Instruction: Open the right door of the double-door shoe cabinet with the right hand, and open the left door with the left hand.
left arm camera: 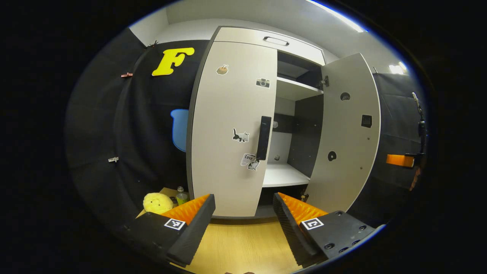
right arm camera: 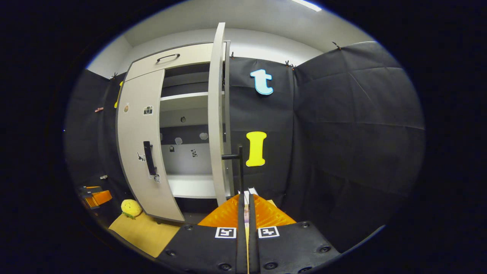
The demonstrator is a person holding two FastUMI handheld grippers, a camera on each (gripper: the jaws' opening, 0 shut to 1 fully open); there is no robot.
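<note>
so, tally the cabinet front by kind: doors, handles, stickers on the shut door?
Doors: 2, left door shut, right door open
Handles: 3, left door handle, right door handle, top handle
Stickers: 4, e.g. cat sticker
Total: 9

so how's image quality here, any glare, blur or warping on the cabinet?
Left gripper view: sharp; fisheye bows the left door; ceiling light strip blown out at the top; cabinet interior dim. Right gripper view: also sharp; right door seen edge-on, barely curved; small bright strip at top; no motion blur.
</note>
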